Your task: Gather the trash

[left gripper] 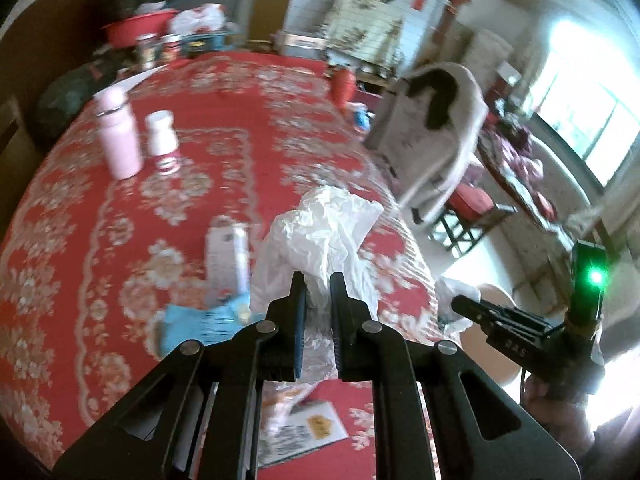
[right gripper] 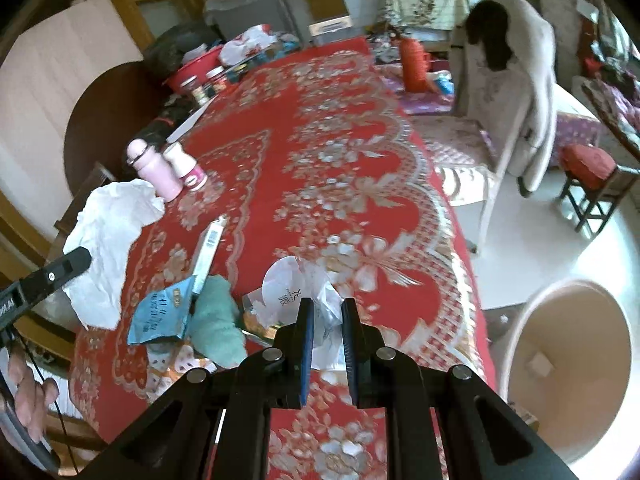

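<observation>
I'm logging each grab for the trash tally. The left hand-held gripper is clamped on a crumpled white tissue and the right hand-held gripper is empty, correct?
Not quite. The left hand-held gripper does clamp the crumpled white tissue, but the right hand-held gripper is not empty: the right wrist view shows its jaws shut on a crumpled clear plastic wrapper.

Daylight enters from the window (left gripper: 576, 92), which is blown out to white. The left wrist view shows motion blur across the table (left gripper: 120, 240). Fisheye curvature and dark vignetting affect all edges.
</observation>
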Demonstrator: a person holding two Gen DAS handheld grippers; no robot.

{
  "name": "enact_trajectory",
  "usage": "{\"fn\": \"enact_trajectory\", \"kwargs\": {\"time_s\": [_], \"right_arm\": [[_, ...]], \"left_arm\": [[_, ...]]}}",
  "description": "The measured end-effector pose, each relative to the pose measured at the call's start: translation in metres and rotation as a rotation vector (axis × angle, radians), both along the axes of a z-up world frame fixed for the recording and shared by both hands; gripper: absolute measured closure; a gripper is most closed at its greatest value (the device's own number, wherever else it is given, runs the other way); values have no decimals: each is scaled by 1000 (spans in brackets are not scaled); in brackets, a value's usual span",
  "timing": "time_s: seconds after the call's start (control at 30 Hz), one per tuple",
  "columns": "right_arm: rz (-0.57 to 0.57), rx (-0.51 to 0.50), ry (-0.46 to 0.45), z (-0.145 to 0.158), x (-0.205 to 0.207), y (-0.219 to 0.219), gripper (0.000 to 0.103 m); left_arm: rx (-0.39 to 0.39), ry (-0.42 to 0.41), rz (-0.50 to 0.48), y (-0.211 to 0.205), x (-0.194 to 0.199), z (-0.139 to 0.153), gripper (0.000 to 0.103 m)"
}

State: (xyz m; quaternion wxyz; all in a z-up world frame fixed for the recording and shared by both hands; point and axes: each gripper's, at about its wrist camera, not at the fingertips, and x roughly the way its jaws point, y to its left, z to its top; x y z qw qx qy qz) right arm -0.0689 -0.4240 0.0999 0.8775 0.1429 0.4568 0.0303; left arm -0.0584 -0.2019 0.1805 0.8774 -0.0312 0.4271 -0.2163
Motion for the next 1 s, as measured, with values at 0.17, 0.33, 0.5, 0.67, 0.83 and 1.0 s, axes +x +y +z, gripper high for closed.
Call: {"fn": "enact_trajectory", "kwargs": {"time_s": [0.17, 0.33, 0.5, 0.67, 0.83, 1.0], "right_arm": [[-76, -12, -1, 2, -25, -25, 90], [-162, -26, -1, 2, -50, -55, 90], [-248, -33, 6, 1, -76, -86, 90], [-332, -30, 13, 0, -100, -116, 90], [-390, -34, 24, -2, -118, -137, 90], [-435, -32, 39, -6, -130, -156, 90]], "left_arm": [[11, 5, -98, -42, -13, -4, 94], [14, 17, -182, -81, -24, -10, 94], [33, 12, -260, -122, -38, -16, 94], [41, 15, -319, -154, -49, -22, 94], [45, 32, -361, -179, -54, -30, 94], [50, 49, -386, -200, -58, -37, 94]]}}
